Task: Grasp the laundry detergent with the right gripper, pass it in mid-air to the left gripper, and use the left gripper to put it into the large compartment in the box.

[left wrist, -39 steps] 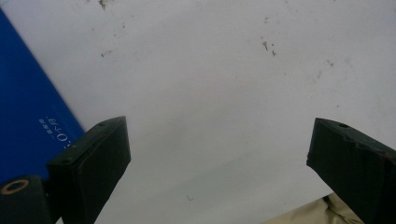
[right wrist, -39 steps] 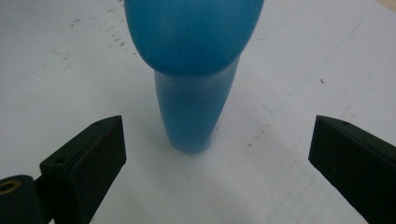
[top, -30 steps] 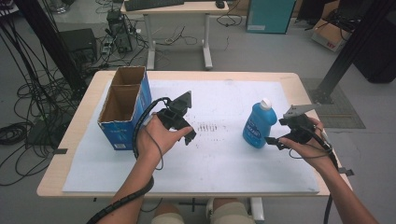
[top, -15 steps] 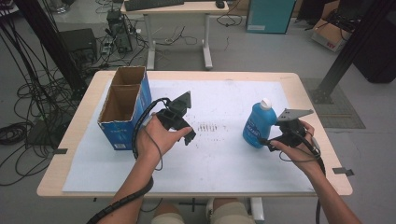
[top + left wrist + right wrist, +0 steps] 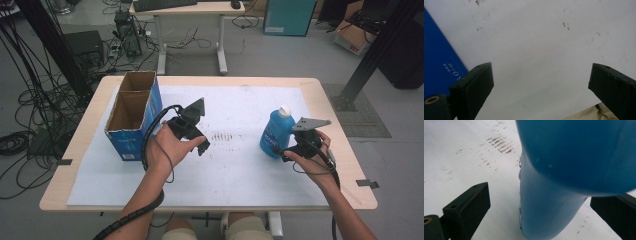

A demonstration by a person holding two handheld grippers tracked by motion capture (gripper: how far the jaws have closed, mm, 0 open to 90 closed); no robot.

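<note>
A blue bottle (image 5: 274, 134) with a white cap stands on the white sheet at the right of the table. My right gripper (image 5: 286, 149) is at its lower right side. In the right gripper view the bottle (image 5: 564, 170) rises between the two jaws, which stand wide apart around it; the right gripper (image 5: 541, 200) is open and I cannot tell if either jaw touches it. My left gripper (image 5: 194, 131) is held over the sheet near the middle of the table. In its own view the left gripper (image 5: 541, 85) is open over bare white sheet.
An open-topped blue cardboard box (image 5: 131, 114) with two compartments stands at the left of the table, its side (image 5: 439, 67) close to my left gripper. A patch of dark marks (image 5: 222, 136) lies mid-sheet. The wooden table edge (image 5: 210, 206) runs near the person.
My right gripper has moved left and down toward the bottle, so its jaws now straddle the bottle's lower part. The left gripper and the box have stayed put.
</note>
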